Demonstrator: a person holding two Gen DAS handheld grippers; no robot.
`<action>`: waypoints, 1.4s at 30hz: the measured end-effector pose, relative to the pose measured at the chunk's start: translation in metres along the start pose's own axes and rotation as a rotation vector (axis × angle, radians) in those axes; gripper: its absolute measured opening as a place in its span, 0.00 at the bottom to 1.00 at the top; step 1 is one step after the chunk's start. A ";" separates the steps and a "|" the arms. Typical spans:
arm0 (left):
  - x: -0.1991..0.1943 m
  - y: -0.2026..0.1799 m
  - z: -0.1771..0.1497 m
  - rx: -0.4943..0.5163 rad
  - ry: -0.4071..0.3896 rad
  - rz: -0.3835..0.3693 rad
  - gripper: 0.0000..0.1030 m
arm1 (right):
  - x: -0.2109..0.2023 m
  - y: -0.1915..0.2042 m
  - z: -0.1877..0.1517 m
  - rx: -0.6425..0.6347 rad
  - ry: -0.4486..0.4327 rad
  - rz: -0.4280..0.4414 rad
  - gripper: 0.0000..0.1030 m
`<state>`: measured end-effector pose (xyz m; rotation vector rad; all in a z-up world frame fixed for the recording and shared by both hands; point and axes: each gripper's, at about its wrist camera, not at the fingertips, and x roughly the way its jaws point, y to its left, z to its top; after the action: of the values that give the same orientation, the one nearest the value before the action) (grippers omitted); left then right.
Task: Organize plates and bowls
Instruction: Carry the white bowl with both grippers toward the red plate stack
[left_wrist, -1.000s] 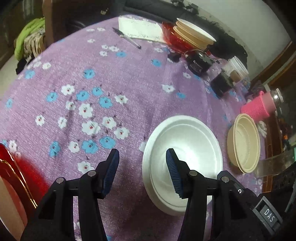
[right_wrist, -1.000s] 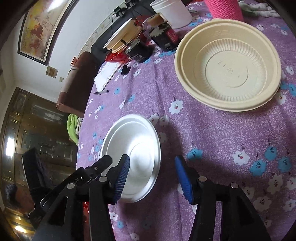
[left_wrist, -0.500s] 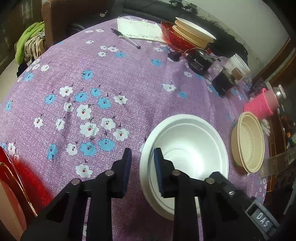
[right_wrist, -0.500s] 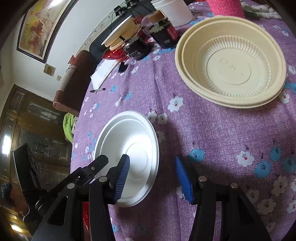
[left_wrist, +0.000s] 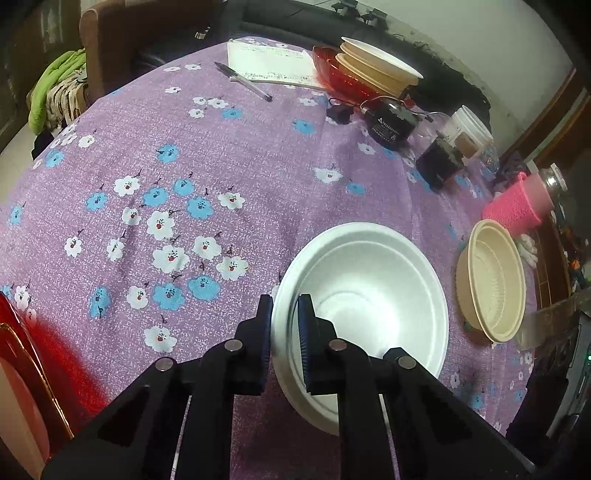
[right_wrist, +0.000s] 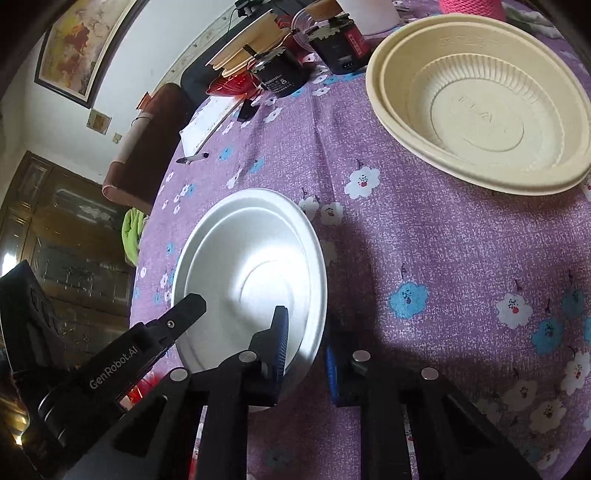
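both fingers (left_wrist: 283, 328) (right_wrist: 304, 354) seem clamped on white bowl (left_wrist: 369, 295) rim, over purple flowered tablecloth (left_wrist: 184, 147), dim room.

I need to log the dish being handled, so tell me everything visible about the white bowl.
The white bowl is round, plain and matte, foam-like, with a broad flat rim and stepped rings down to a small flat base. It is empty and sits upright on the purple flowered tablecloth, near the beige bowl but apart from it. The left claw has just closed on its near rim, one pad inside, one outside. The right claw has just been closing across the opposite rim.
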<state>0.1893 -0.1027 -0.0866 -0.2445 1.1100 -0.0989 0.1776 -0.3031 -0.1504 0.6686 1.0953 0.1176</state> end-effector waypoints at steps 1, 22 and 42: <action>-0.001 0.000 0.000 0.001 -0.003 -0.001 0.10 | 0.000 -0.001 0.000 0.004 0.001 0.001 0.16; -0.051 0.004 -0.005 0.003 -0.097 -0.014 0.10 | -0.044 0.019 -0.011 -0.034 -0.098 0.061 0.13; -0.166 0.024 -0.041 0.061 -0.277 -0.084 0.11 | -0.131 0.073 -0.072 -0.155 -0.235 0.149 0.14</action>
<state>0.0777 -0.0525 0.0350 -0.2421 0.8205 -0.1679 0.0711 -0.2660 -0.0274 0.6077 0.8012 0.2436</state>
